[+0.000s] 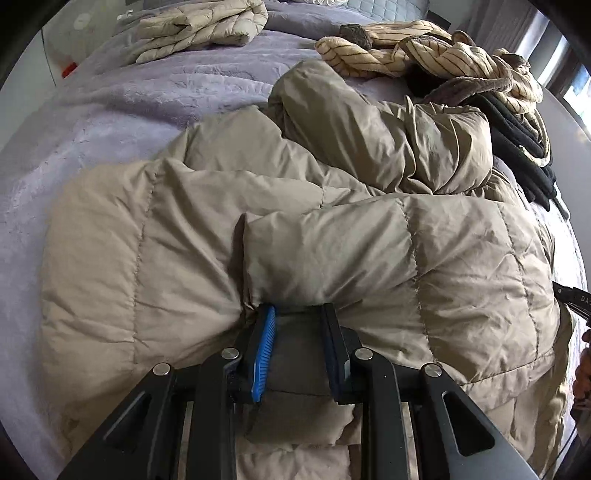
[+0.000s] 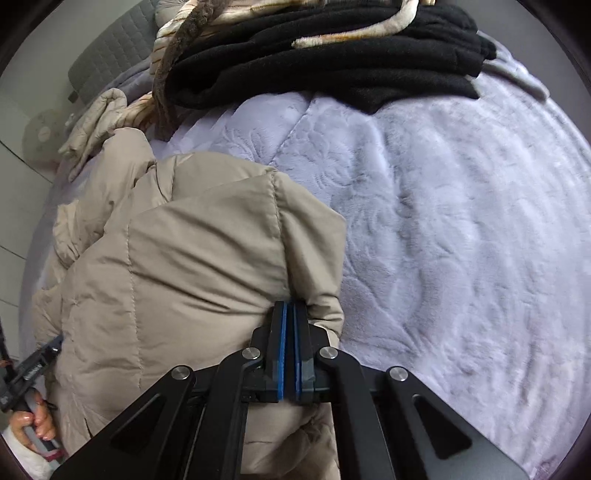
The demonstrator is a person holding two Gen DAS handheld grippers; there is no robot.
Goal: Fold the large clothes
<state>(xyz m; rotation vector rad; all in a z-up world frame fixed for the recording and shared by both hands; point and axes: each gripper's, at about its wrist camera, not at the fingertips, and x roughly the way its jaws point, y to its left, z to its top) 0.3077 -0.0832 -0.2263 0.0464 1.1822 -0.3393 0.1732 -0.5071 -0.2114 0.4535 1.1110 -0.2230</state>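
Note:
A beige quilted puffer jacket lies partly folded on a lilac bedspread. My left gripper is at its near edge, jaws partly closed around a thick fold of the jacket. In the right wrist view the jacket fills the lower left, and my right gripper is shut tight on the jacket's right edge, pinching the fabric. The other gripper and the hand holding it show at the far lower left of that view.
A folded beige jacket lies at the far side of the bed. A heap of cream striped and black clothes sits at the far right; it also shows in the right wrist view. The bedspread stretches to the right.

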